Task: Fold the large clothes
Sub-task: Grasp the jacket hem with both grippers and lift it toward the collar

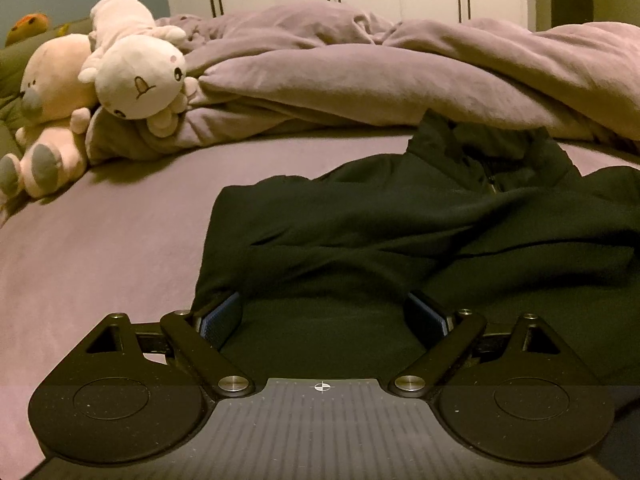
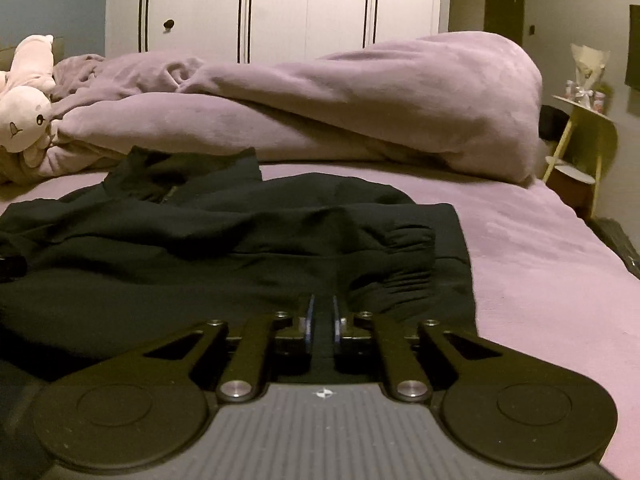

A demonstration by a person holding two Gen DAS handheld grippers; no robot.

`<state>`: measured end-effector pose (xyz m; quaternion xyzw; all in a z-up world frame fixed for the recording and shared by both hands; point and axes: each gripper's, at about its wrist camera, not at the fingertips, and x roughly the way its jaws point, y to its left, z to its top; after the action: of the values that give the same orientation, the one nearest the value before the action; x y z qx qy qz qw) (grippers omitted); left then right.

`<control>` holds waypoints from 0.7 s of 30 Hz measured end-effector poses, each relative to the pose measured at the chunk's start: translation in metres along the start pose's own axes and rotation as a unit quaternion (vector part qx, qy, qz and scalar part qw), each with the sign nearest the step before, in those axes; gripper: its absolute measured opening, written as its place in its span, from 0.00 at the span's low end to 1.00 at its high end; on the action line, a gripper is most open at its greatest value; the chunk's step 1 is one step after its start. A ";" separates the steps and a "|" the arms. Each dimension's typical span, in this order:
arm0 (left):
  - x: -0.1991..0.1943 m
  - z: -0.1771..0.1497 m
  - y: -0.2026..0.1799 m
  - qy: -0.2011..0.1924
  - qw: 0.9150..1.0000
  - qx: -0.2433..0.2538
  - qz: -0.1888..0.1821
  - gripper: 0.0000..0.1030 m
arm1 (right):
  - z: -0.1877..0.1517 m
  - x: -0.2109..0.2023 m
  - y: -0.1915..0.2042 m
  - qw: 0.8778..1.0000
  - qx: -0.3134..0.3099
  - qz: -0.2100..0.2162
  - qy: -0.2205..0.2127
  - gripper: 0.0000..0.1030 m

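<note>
A black zip-up jacket [image 1: 400, 216] lies spread on the purple bed sheet [image 1: 100, 248], collar toward the far side. My left gripper [image 1: 324, 312] is open, its blue-padded fingers [image 1: 218, 316] set wide around the jacket's near hem at its left corner. In the right wrist view the jacket [image 2: 200, 240] fills the left and middle, with a sleeve cuff [image 2: 404, 252] folded across it. My right gripper [image 2: 322, 320] is shut on the near hem of the jacket, close to its right edge.
A rumpled purple duvet [image 1: 400, 76] is piled along the far side of the bed. Plush toys [image 1: 132, 72] lie at the far left. White wardrobes [image 2: 280, 4] stand behind. A small side table [image 2: 584, 120] stands right of the bed.
</note>
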<state>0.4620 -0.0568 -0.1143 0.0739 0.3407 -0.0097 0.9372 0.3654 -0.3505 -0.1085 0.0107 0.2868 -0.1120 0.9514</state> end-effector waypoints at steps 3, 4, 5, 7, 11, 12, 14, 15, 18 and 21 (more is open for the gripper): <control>0.000 -0.001 0.004 0.003 1.000 -0.002 0.000 0.92 | 0.002 0.003 -0.003 1.000 0.001 0.001 0.002 0.06; -0.001 0.000 0.005 0.004 1.000 -0.004 0.001 0.92 | 0.002 0.003 -0.003 1.000 0.004 0.001 0.004 0.06; -0.001 0.000 0.007 0.006 1.000 -0.006 0.001 0.92 | 0.003 0.003 -0.003 1.000 0.004 -0.001 0.005 0.06; -0.002 -0.001 0.010 0.009 1.000 -0.009 0.002 0.92 | 0.005 0.001 -0.002 1.000 0.010 -0.003 0.009 0.06; -0.003 -0.003 0.017 0.012 1.000 -0.017 0.000 0.93 | 0.007 -0.012 -0.011 1.000 0.027 -0.001 0.007 0.06; -0.003 -0.003 0.017 0.013 1.000 -0.018 0.000 0.93 | 0.006 -0.015 -0.013 1.000 0.025 0.000 0.006 0.06; -0.003 -0.003 0.017 0.012 1.000 -0.019 0.001 0.93 | 0.005 -0.022 -0.015 1.000 0.018 -0.003 0.003 0.06; -0.003 -0.003 0.017 0.013 1.000 -0.018 0.003 0.93 | 0.005 -0.025 -0.016 1.000 0.018 -0.005 0.002 0.06; -0.003 -0.002 0.016 0.014 1.000 -0.020 0.006 0.93 | 0.007 -0.031 -0.020 1.000 0.027 -0.012 0.003 0.06; -0.003 -0.003 0.015 0.014 1.000 -0.021 0.009 0.93 | 0.005 -0.026 -0.024 0.999 0.022 -0.038 0.019 0.08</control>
<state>0.4591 -0.0415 -0.1123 0.0577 0.3532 0.0065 0.9337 0.3418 -0.3689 -0.0894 0.0229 0.3026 -0.1543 0.9403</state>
